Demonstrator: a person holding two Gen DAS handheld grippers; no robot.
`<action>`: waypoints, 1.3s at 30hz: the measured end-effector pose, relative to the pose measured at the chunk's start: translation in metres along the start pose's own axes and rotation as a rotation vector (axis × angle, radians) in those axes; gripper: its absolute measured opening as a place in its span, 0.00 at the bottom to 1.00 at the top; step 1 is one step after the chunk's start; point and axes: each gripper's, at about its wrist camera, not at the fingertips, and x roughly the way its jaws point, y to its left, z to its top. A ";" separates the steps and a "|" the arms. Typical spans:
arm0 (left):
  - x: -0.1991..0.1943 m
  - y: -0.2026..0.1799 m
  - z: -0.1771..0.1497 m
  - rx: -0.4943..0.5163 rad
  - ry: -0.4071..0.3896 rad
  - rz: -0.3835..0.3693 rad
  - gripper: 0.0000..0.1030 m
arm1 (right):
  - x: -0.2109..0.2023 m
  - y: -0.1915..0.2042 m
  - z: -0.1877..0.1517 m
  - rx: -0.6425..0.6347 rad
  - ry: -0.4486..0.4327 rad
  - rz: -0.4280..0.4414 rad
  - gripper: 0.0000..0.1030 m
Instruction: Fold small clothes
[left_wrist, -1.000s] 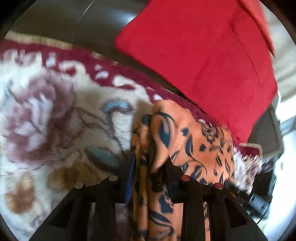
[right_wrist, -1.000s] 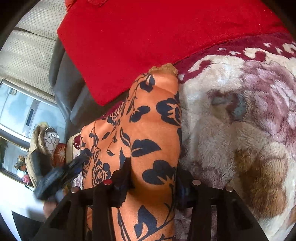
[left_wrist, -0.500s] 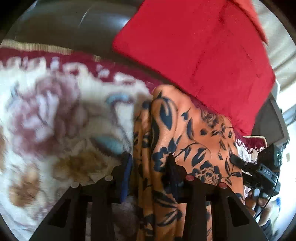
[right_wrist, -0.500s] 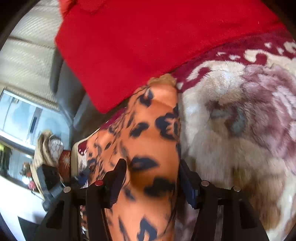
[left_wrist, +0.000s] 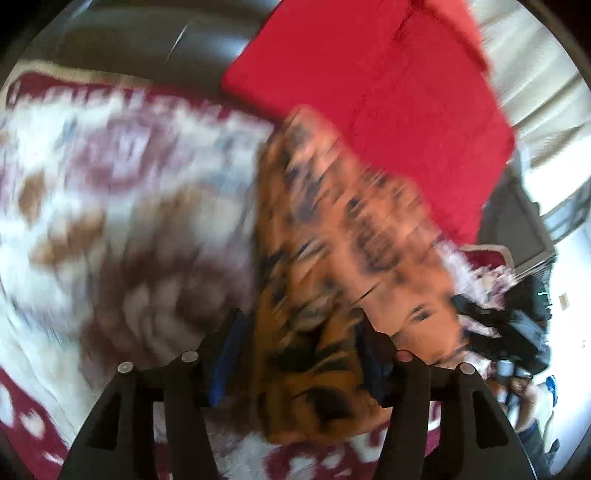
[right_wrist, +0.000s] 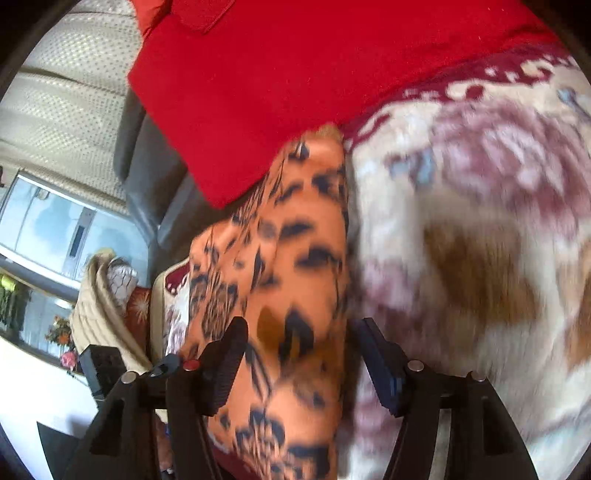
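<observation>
An orange garment with dark blue floral print (left_wrist: 332, 240) lies on a fleecy cream and maroon blanket (left_wrist: 110, 184), its far end against a red cushion (left_wrist: 388, 92). My left gripper (left_wrist: 299, 354) is open, its jaws spread to either side of the garment's near edge. In the right wrist view the same garment (right_wrist: 291, 258) runs up between the jaws of my right gripper (right_wrist: 299, 354), which is also open and spread around the cloth. Both views are motion-blurred.
The red cushion (right_wrist: 314, 74) leans on a dark sofa back (left_wrist: 129, 44). The flowered blanket (right_wrist: 480, 240) covers the seat. A beige curtain (right_wrist: 66, 110) and a window (right_wrist: 48, 229) lie to the left. A hand holding the other gripper (left_wrist: 509, 332) shows at right.
Both grippers have opened wider and let go of the orange garment, which now lies on the blanket. Both cameras are pulling back, blurring the views.
</observation>
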 end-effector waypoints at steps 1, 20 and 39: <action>0.001 0.002 -0.004 0.004 -0.025 -0.001 0.48 | 0.003 -0.001 -0.007 -0.006 0.019 -0.007 0.56; -0.042 -0.029 -0.018 0.077 -0.095 0.118 0.48 | 0.000 0.021 -0.051 -0.126 0.036 -0.142 0.45; -0.050 -0.060 -0.014 0.142 -0.119 0.237 0.58 | -0.028 0.036 -0.043 -0.115 -0.041 -0.120 0.69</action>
